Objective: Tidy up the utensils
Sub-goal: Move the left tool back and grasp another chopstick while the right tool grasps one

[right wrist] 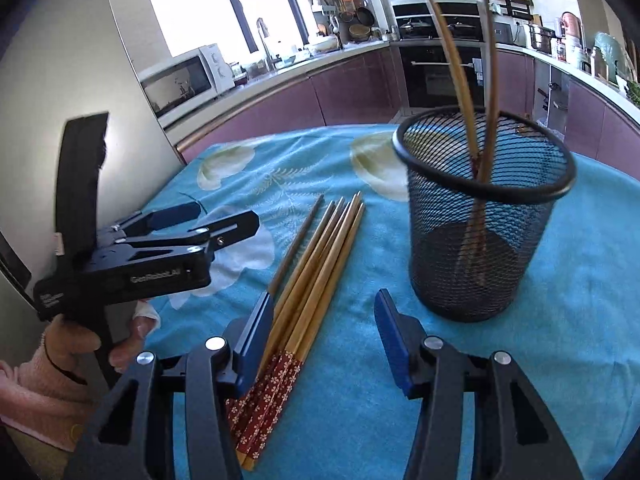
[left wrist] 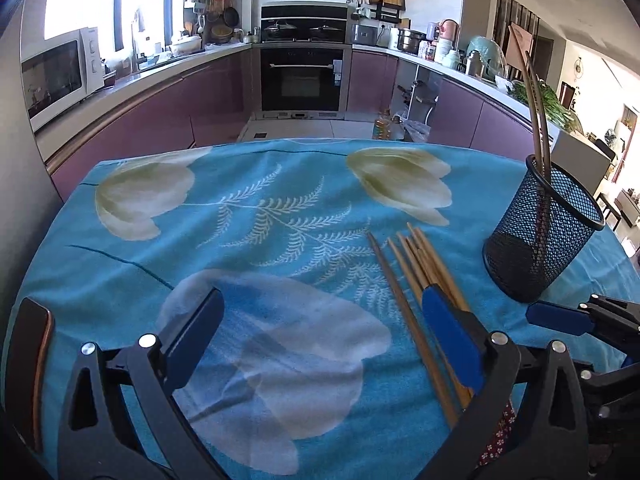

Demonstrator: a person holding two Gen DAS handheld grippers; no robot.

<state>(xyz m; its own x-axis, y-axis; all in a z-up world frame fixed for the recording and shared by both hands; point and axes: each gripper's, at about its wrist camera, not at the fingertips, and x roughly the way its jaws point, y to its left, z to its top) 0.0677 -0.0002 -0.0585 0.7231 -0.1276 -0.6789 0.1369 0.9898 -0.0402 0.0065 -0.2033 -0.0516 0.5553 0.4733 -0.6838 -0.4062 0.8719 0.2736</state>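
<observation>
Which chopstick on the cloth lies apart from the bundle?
The darker chopstick, leftmost in the right wrist view: a gap separates it from the lighter bundle.

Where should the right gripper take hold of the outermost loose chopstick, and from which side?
Grip the chopstick nearest the mesh cup on its bare wooden shaft, coming from above with jaws across it. It lies flat on the cloth, packed against its neighbours, so only its outer side is free.
</observation>
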